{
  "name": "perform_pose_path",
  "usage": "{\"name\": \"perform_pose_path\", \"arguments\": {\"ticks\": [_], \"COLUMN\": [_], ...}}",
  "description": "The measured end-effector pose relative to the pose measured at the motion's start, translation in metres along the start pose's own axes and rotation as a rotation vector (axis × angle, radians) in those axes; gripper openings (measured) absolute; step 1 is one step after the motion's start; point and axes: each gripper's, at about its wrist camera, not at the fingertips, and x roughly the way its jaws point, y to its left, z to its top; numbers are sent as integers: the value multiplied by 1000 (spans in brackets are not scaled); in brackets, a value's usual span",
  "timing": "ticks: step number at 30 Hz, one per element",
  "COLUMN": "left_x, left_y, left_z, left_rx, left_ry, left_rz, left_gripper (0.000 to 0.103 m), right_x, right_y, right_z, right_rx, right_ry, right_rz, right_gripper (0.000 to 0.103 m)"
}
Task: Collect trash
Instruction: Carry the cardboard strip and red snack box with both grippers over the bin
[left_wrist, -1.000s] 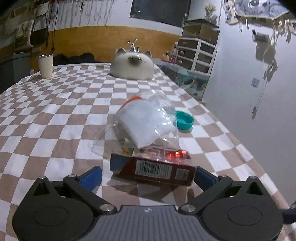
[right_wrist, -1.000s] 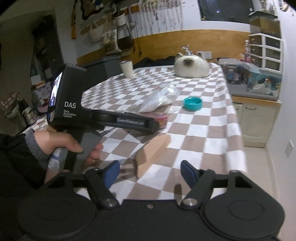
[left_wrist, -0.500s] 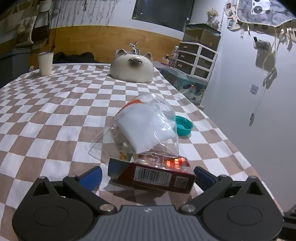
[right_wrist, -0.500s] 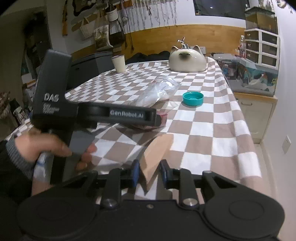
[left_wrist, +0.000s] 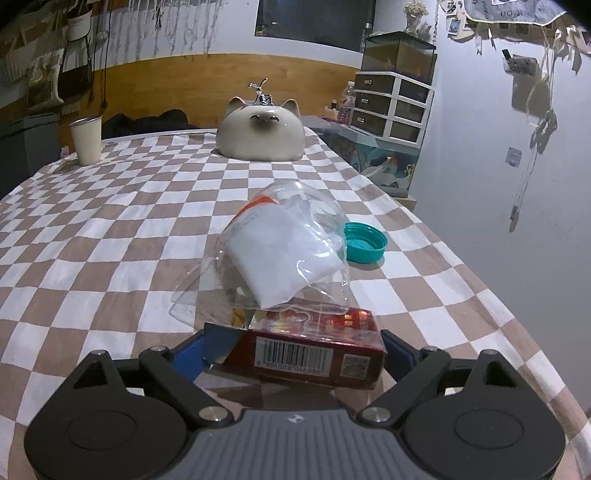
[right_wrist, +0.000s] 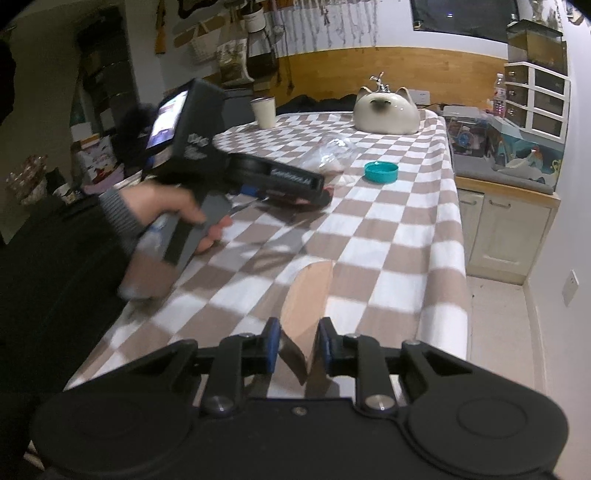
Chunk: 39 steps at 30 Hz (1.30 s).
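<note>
Brown-and-white checked cloth covers the bench (left_wrist: 110, 236), which fills the left half of the left wrist view. At its upper left stands a pale cup (left_wrist: 86, 140), and at top centre a cream cat-shaped dish (left_wrist: 260, 134). In the middle lies a clear plastic bag (left_wrist: 284, 254) with a white wad inside, its lower edge draped over a red carton (left_wrist: 314, 350) with a barcode on the near face. The left claw (left_wrist: 295, 350) has just been closing in on that carton; its blue pads stand on either side, very near or just touching, and I cannot tell whether they press yet. Just right of the bag sits a teal cap (left_wrist: 364, 243). In the right wrist view a hand (right_wrist: 173, 210) in a dark sleeve grips the other device at left, its tip at the carton. At bottom centre the right claw (right_wrist: 297, 349) has just clenched on a tan cardboard piece (right_wrist: 310, 295) that juts forward over the bench edge.
</note>
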Motion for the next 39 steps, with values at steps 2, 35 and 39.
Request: {"name": "perform_pose_path", "arguments": {"ticks": [2, 35, 39], "left_x": [-1, -157, -180], "left_y": [0, -35, -49], "left_z": [0, -94, -99], "left_rx": [0, -104, -94], "left_ry": [-7, -123, -148], "left_rz": [-2, 170, 185], "left_gripper": [92, 90, 90], "right_x": [-5, -13, -31], "right_y": [1, -9, -15], "right_z": [-3, 7, 4], "right_rx": [2, 40, 47], "right_ry": [1, -101, -134], "right_rz": [10, -78, -78], "right_gripper": [26, 27, 27]}}
